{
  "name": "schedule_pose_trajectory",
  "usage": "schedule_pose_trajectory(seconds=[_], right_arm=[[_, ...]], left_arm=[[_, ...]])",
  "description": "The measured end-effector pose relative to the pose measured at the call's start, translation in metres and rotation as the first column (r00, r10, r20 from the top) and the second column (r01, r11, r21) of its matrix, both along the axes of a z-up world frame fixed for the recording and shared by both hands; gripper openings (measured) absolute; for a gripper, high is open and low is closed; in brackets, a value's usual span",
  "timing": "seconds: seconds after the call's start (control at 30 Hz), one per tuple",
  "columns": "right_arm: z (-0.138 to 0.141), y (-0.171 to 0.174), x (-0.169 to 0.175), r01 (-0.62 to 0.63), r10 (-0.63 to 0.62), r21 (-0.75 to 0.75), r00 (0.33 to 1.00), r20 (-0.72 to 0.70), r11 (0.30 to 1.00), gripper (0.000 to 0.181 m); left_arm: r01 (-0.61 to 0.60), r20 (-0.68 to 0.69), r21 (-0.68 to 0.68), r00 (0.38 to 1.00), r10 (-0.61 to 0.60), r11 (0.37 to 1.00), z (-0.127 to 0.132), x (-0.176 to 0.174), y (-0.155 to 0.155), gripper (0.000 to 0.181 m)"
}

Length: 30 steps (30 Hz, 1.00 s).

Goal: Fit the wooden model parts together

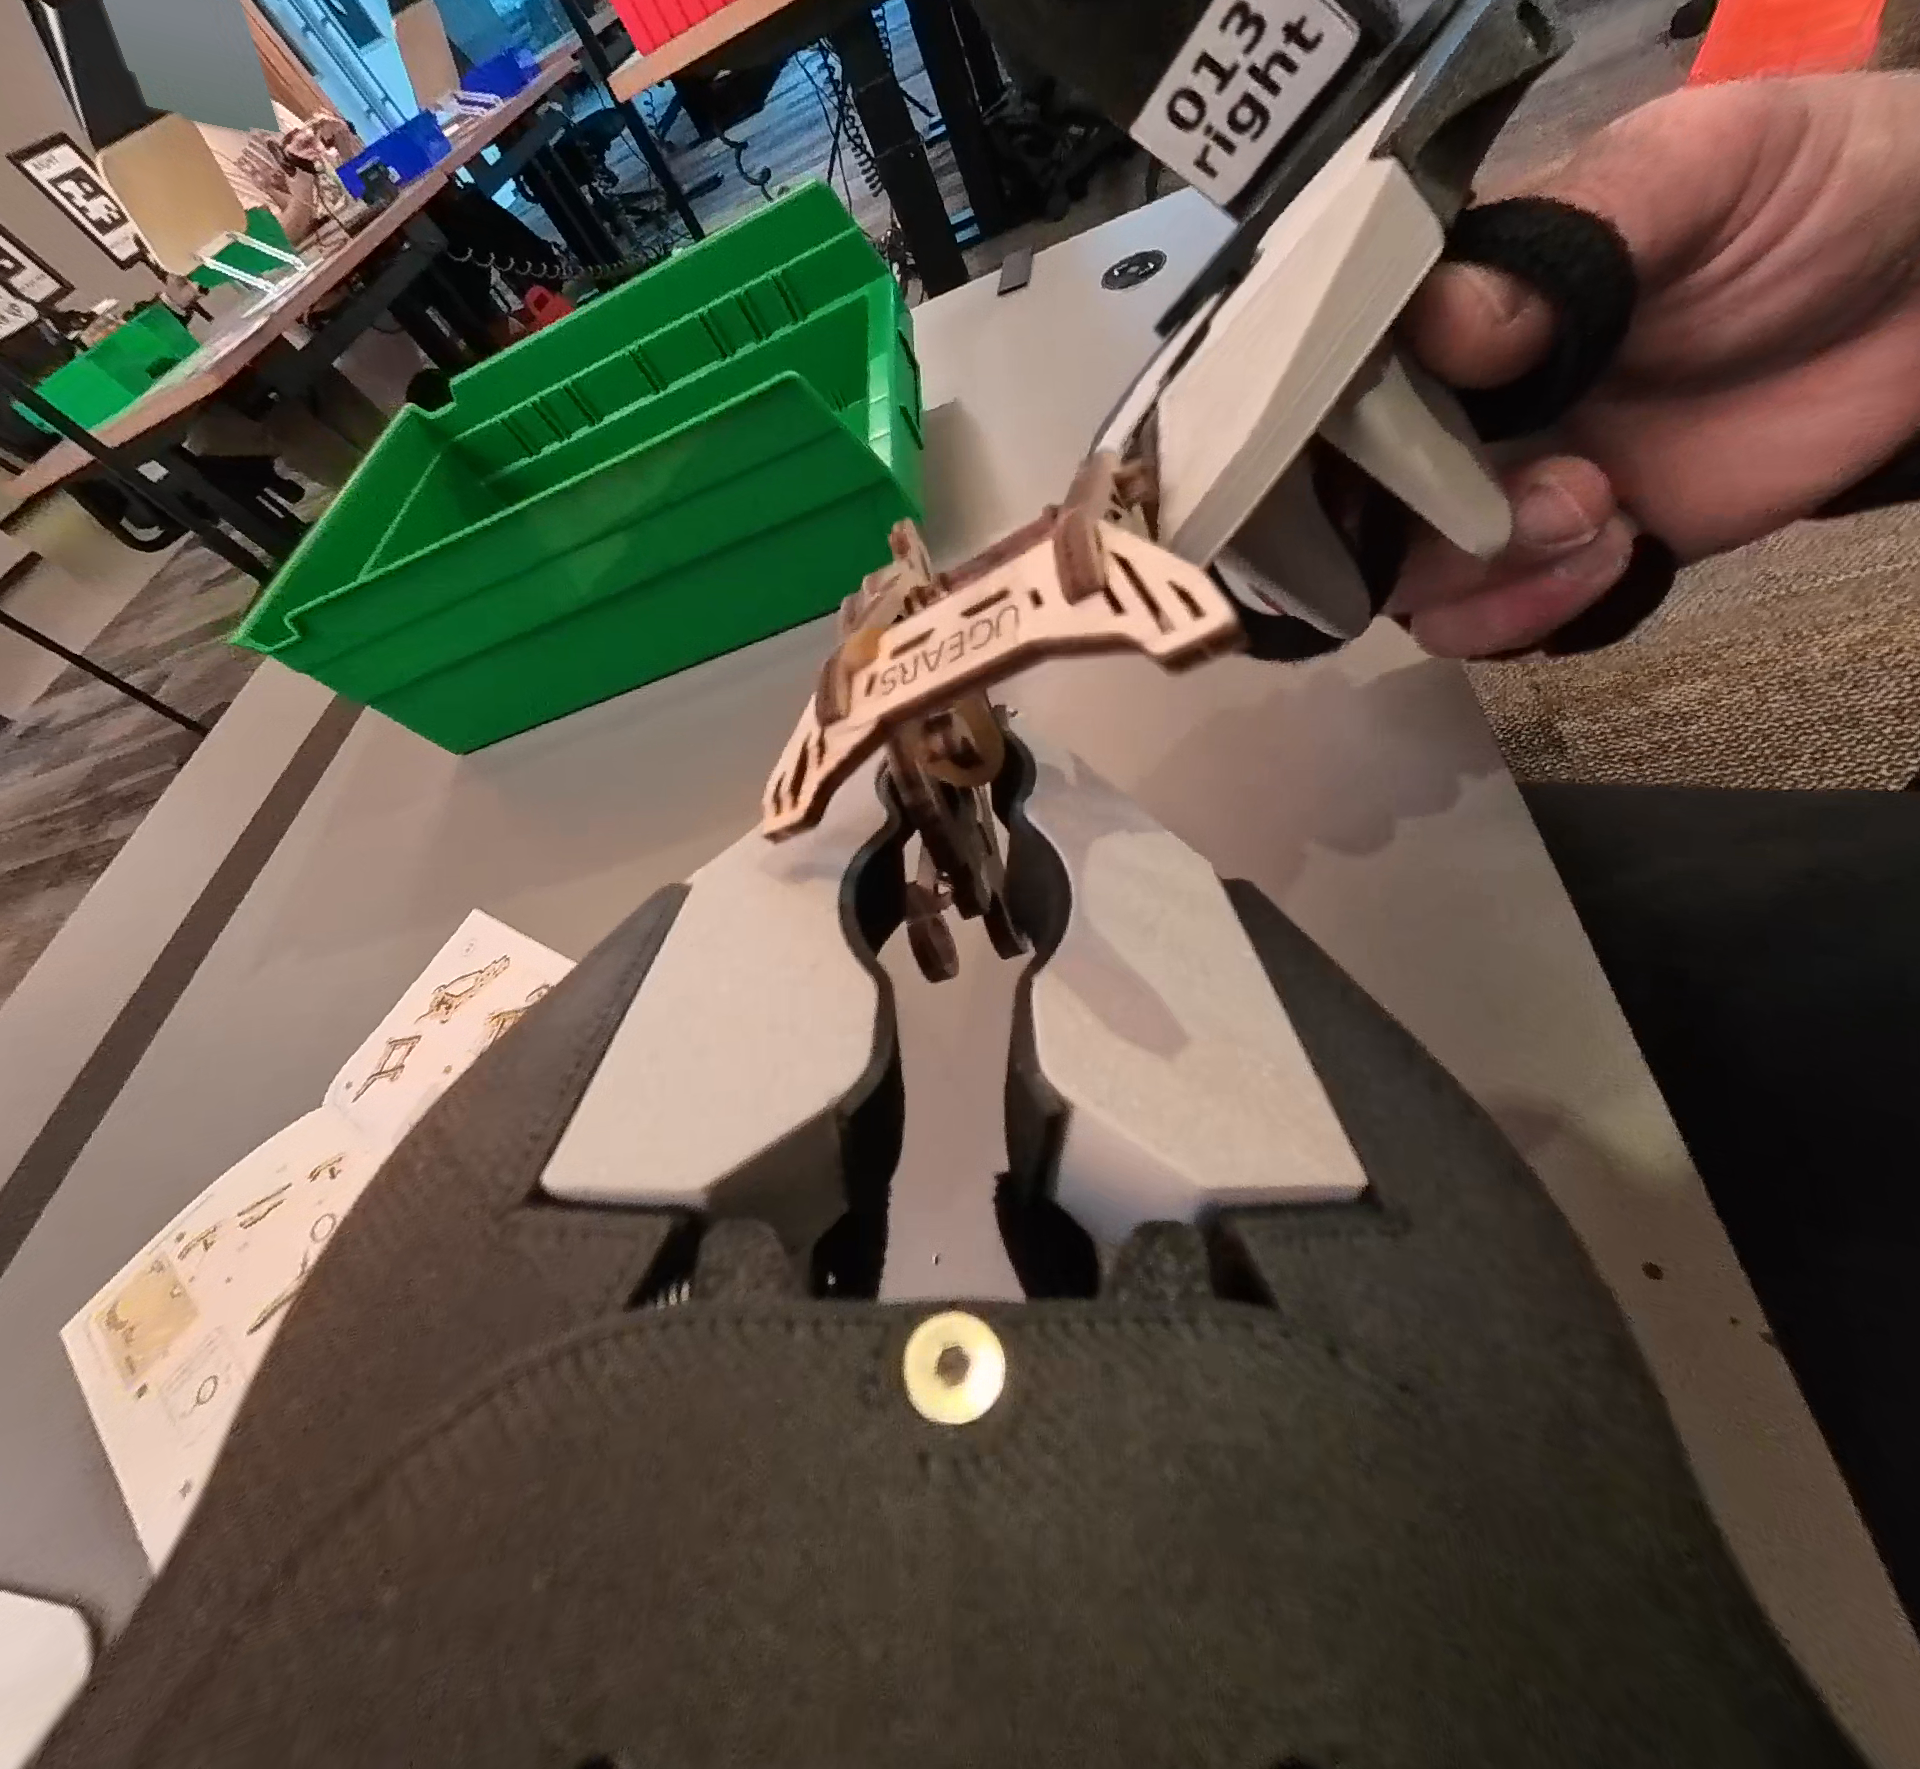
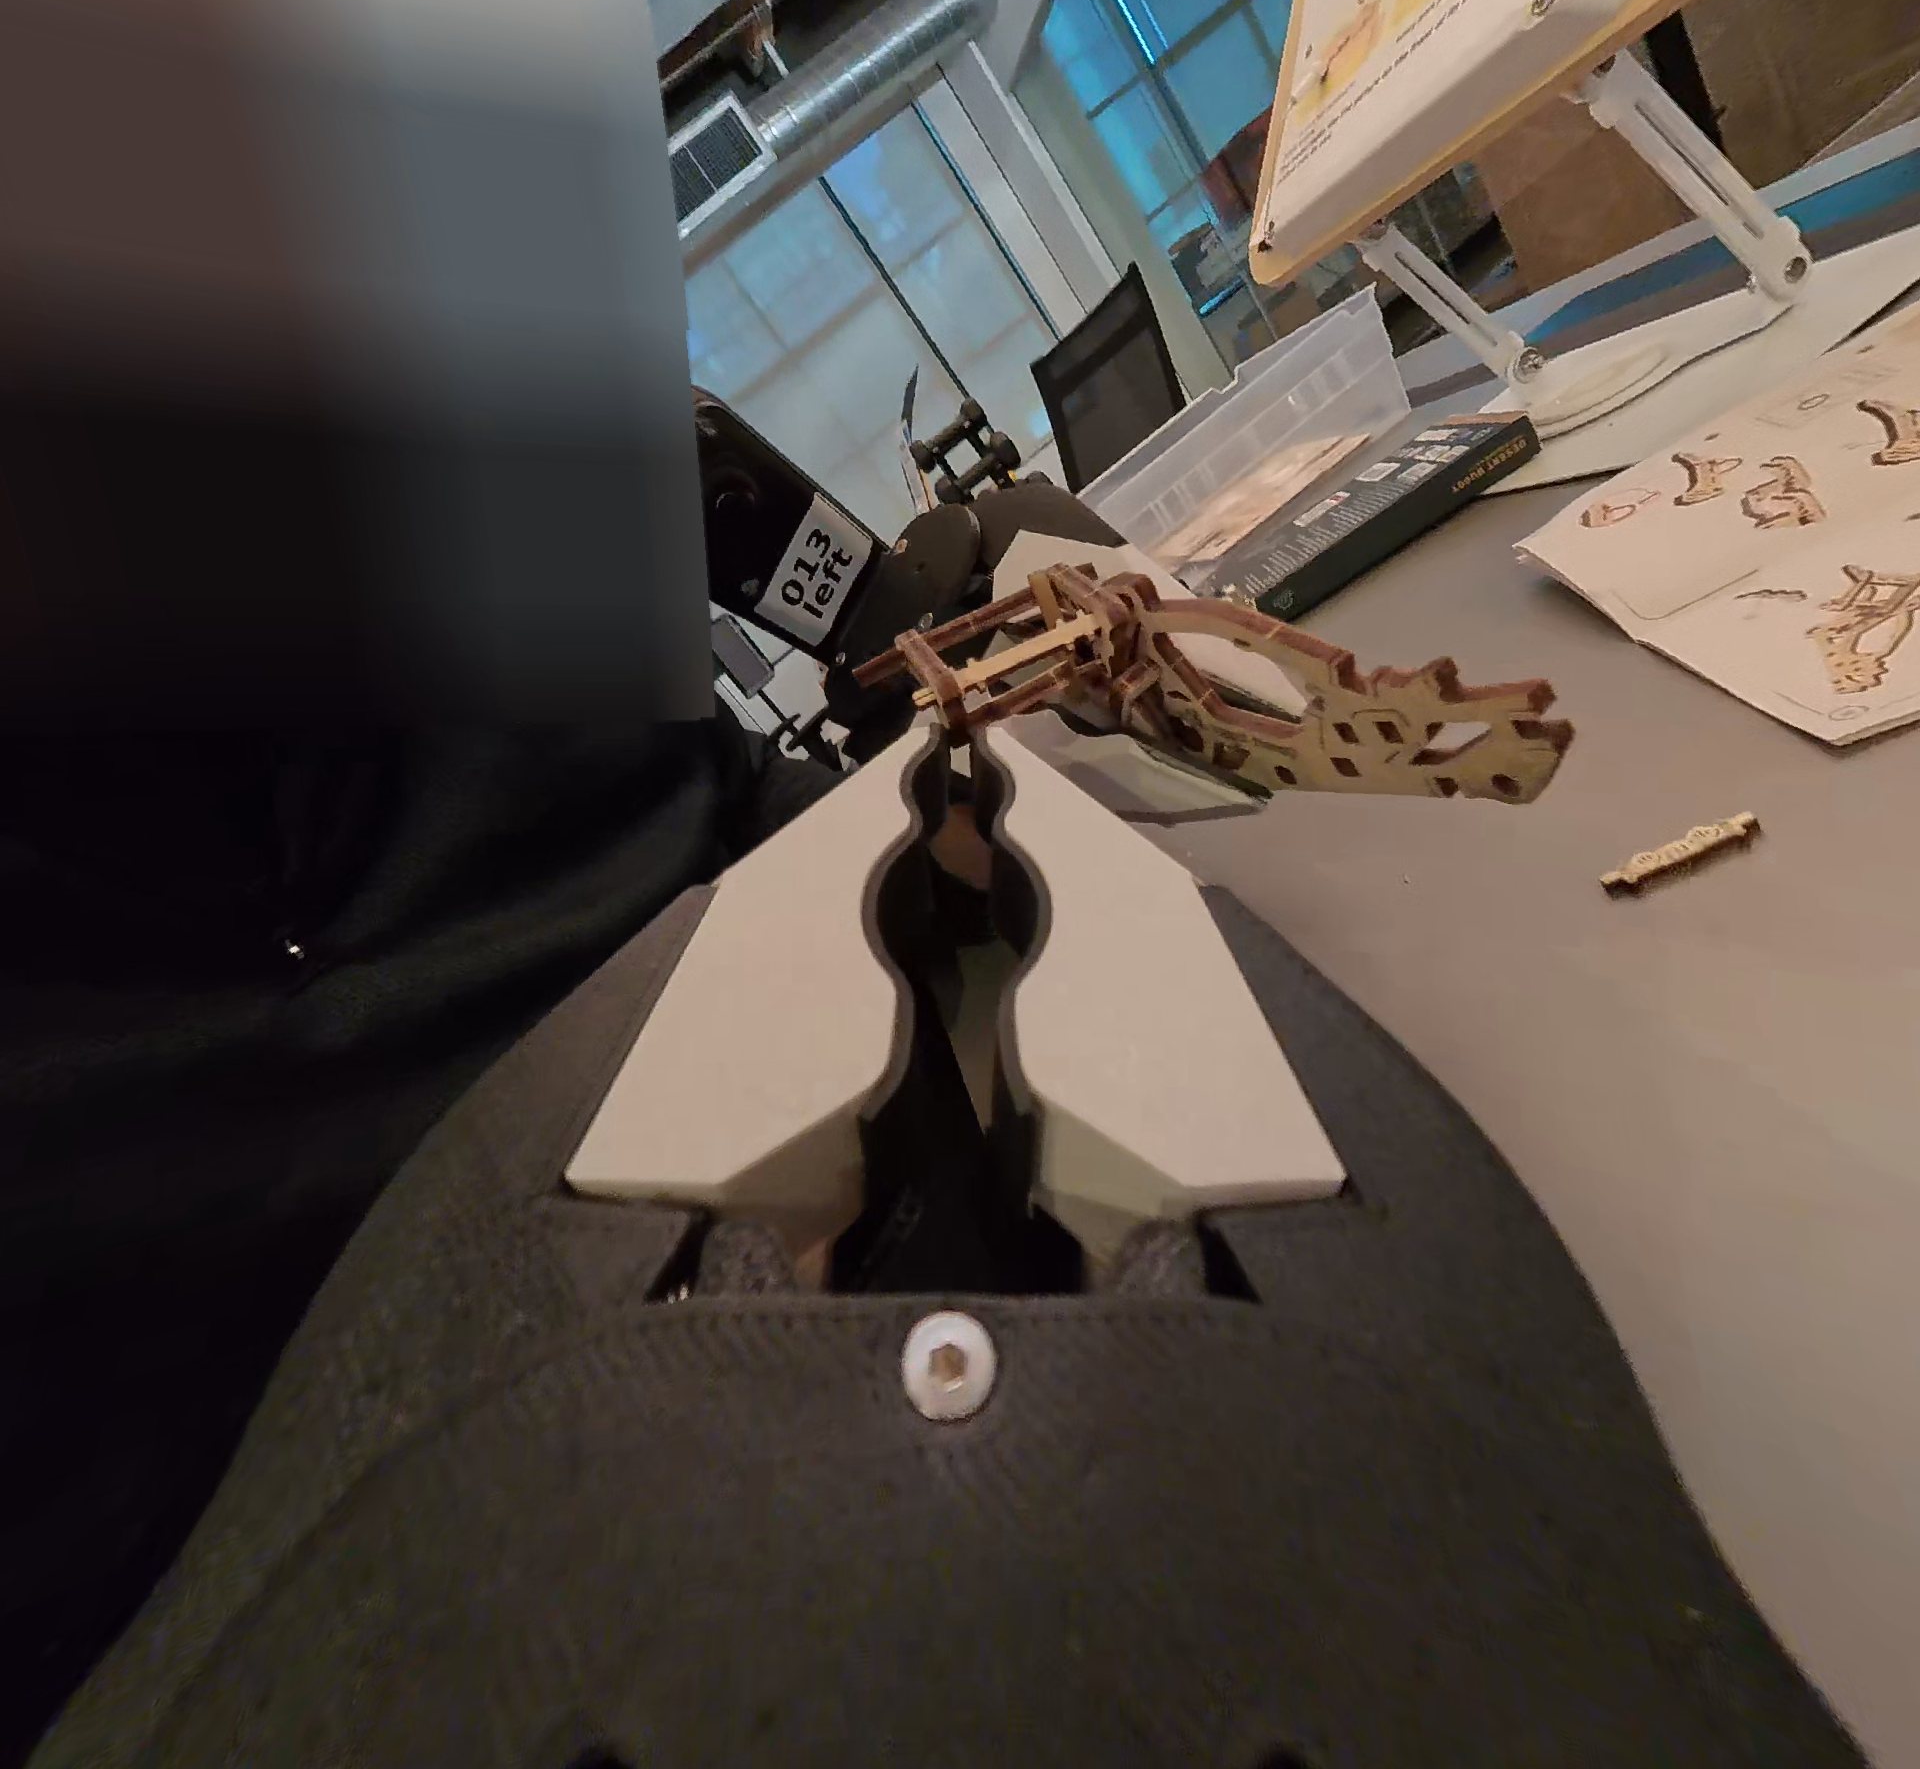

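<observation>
Grippers share one wooden model above the worktop

Wooden model (image 1: 997,649) hangs in mid-air, clear of the worktop (image 1: 582,846). The left gripper (image 1: 951,872) is clenched on its lower frame; the right gripper (image 2: 961,748) is clamped on its other end. A loose wooden piece (image 2: 1678,855) lies on the worktop, and a green bin (image 1: 613,514) stands at the far edge.

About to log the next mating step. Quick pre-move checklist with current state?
1. Left hand-held gripper closed on wooden model: ok.
2. Right hand-held gripper closed on the same model: ok.
3. Model lifted off the table: ok.
4. Loose wooden piece lying within view on the table: ok.
5. Joint to mate next visible: cannot tell.
6. Green bin apart from the model: ok.
</observation>
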State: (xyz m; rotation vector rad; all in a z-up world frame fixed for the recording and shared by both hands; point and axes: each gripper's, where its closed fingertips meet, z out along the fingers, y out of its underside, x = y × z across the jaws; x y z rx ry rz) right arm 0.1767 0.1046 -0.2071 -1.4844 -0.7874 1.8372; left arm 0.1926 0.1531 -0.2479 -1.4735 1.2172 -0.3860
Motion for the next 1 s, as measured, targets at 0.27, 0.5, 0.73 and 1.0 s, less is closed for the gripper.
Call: schedule_pose_trajectory(seconds=[0.27,0.5,0.73,1.0], right_arm=[[0.012,0.003,0.004,0.009,-0.013,-0.024,0.989,-0.149,1.000,0.000],[0.019,0.005,0.002,0.005,-0.025,-0.077,0.966,-0.256,0.997,0.000],[0.020,0.005,0.003,-0.046,0.006,-0.117,0.948,-0.319,0.992,0.000],[0.019,-0.001,0.003,-0.120,0.069,-0.120,0.930,-0.361,0.986,0.000]], left_arm=[[0.010,0.060,-0.011,0.998,-0.010,1.000,0.010,0.002,-0.001,0.009],[0.013,0.094,-0.019,0.995,-0.011,1.000,0.017,0.003,0.000,0.010],[0.020,0.083,0.004,0.996,-0.020,1.000,0.019,0.004,-0.001,0.010],[0.033,0.058,0.085,0.998,-0.038,0.996,0.027,0.006,-0.003,0.010]])
